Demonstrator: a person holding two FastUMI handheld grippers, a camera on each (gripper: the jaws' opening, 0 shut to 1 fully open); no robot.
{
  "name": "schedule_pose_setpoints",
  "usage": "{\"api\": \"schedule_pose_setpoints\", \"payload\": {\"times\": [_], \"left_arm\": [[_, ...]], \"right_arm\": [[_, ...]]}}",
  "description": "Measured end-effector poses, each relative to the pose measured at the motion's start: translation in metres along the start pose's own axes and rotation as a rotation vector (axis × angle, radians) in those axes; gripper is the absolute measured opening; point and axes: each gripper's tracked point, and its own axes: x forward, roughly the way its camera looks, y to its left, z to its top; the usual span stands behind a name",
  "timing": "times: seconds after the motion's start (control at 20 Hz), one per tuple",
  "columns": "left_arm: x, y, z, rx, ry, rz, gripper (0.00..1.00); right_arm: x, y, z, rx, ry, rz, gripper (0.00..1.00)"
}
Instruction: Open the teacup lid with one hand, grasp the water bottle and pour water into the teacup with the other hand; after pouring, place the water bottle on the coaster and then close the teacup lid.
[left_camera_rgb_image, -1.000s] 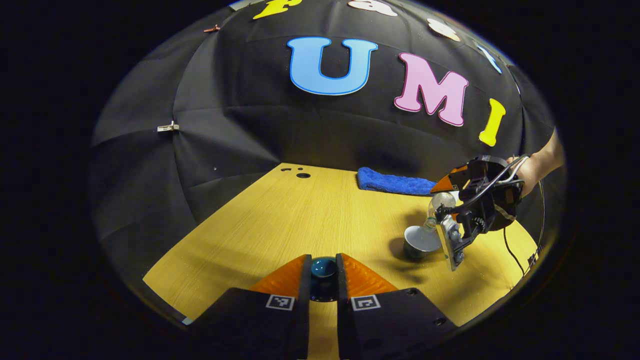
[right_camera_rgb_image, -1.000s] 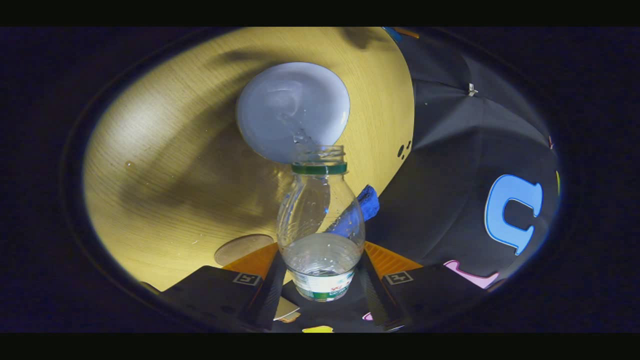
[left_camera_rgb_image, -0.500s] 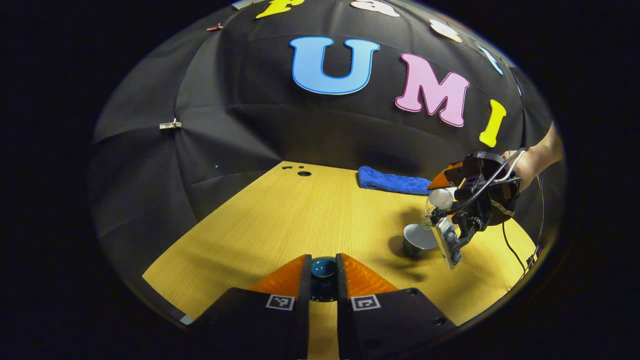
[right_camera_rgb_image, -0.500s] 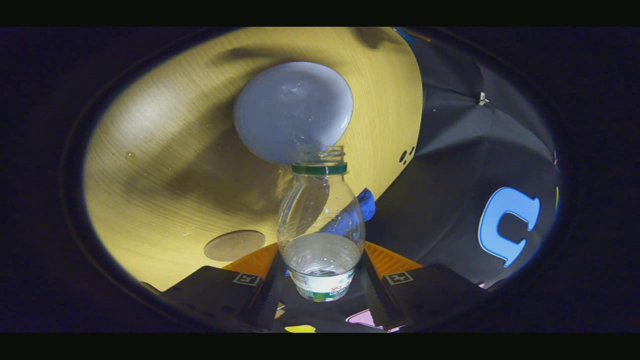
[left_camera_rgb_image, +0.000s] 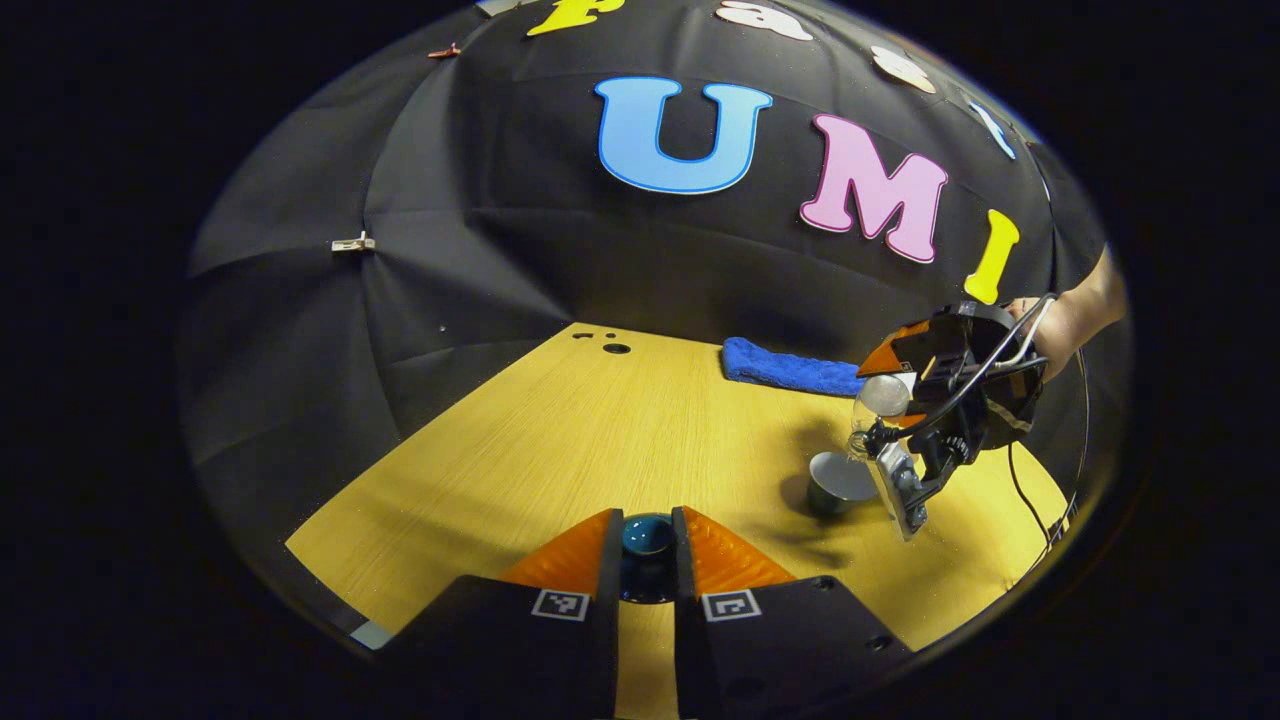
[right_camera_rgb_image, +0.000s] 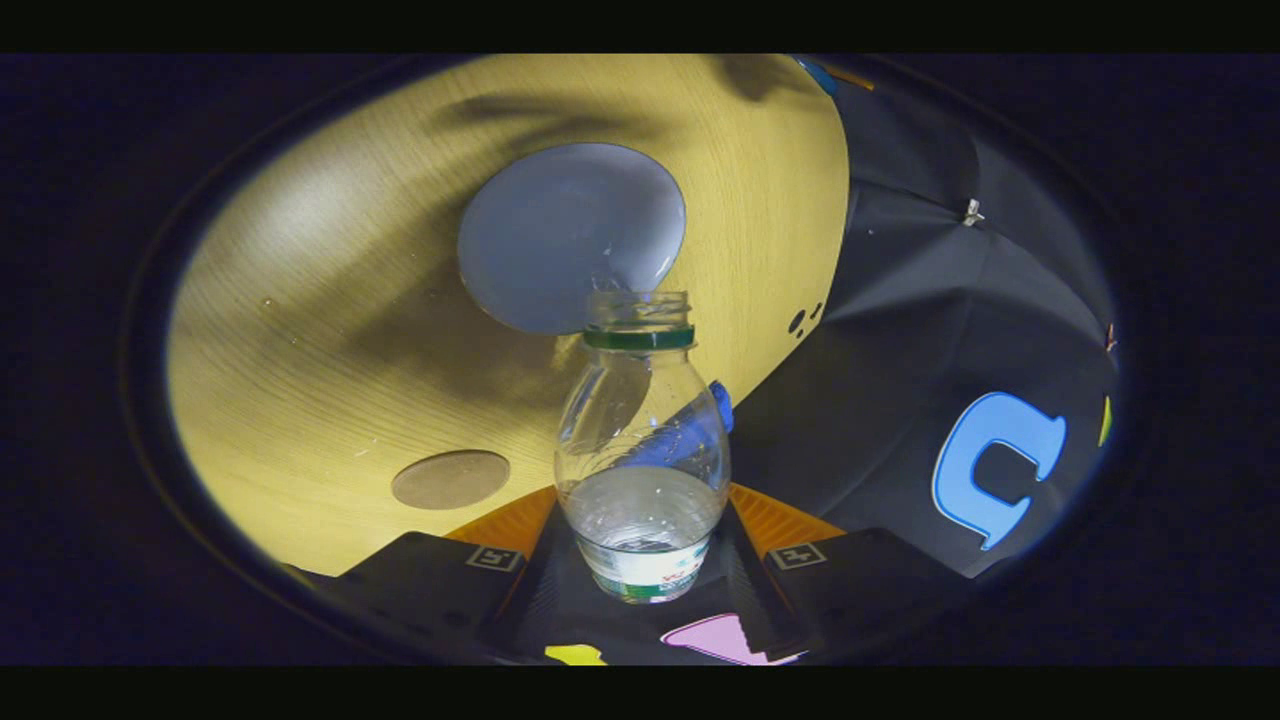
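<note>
pour ending, bottle tipping back off the teacup

a second ago water was streaming from the water bottle (right_camera_rgb_image: 642, 430) into the teacup (right_camera_rgb_image: 570, 236); now no stream is showing and the mouth is sitting at the cup's near rim, which suggests the pouring is finishing and the coaster (right_camera_rgb_image: 450, 479) is the next stop. the right gripper (right_camera_rgb_image: 640, 560) is clamping the bottle low on its body, both fingers pressing its sides, with some water pooling at the held end. in the left gripper view the bottle is hanging tilted just above the teacup (left_camera_rgb_image: 838, 482) on the table (left_camera_rgb_image: 560, 450). the left gripper (left_camera_rgb_image: 647, 555) is staying closed narrowly on the teacup lid (left_camera_rgb_image: 647, 540) by its knob, holding it well apart from the cup, ready for closing later.
</note>
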Motion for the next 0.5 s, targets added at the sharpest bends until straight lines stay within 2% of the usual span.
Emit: {"api": "schedule_pose_setpoints", "payload": {"times": [0.4,0.45,0.5], "left_arm": [[-0.013,0.012,-0.011,-0.032,0.003,0.030,0.27],[-0.015,0.013,-0.012,-0.038,0.002,0.035,0.27],[-0.016,0.015,-0.013,-0.044,0.001,0.038,0.27]], "right_arm": [[0.001,-0.006,0.000,-0.056,0.002,0.008,0.74],[0.000,-0.007,0.001,-0.069,0.004,0.009,0.70],[0.000,-0.008,0.001,-0.081,0.006,0.014,0.74]]}}
